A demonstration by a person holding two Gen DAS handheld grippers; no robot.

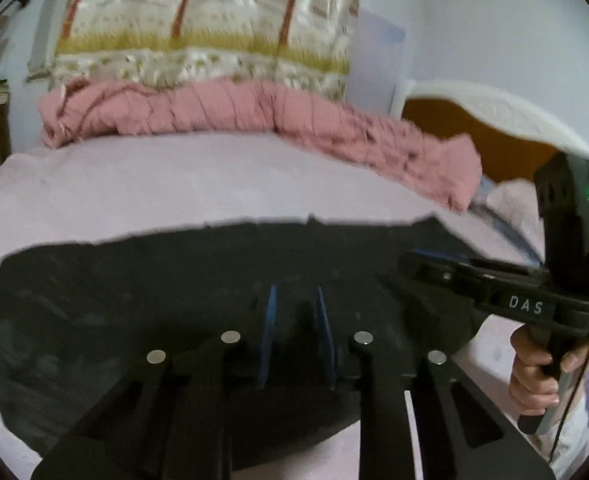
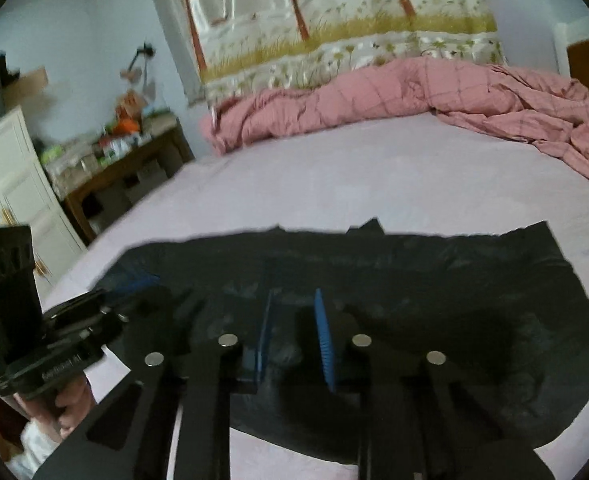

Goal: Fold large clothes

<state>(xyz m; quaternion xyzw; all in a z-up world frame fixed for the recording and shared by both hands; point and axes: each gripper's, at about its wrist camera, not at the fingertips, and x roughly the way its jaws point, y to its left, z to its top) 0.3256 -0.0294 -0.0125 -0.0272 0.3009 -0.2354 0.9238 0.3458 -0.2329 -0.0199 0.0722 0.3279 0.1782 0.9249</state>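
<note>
A large black garment (image 1: 142, 292) lies spread flat on the pale pink bed (image 1: 174, 184); it also shows in the right wrist view (image 2: 454, 304). My left gripper (image 1: 296, 320) hovers over the garment's near part, its blue-padded fingers (image 1: 269, 320) apart with a narrow gap and nothing between them. My right gripper (image 2: 294, 328) hovers the same way over the garment, its blue pads (image 2: 323, 336) apart and empty. Each view shows the other gripper at the side, the right one (image 1: 434, 264) and the left one (image 2: 134, 284), low over the garment.
A crumpled pink quilt (image 1: 254, 112) lies along the bed's far edge below a printed curtain (image 1: 214, 20). An orange-and-white headboard (image 1: 474, 136) is at the right. A cluttered wooden table (image 2: 126, 156) and a white cabinet (image 2: 10, 184) stand left of the bed.
</note>
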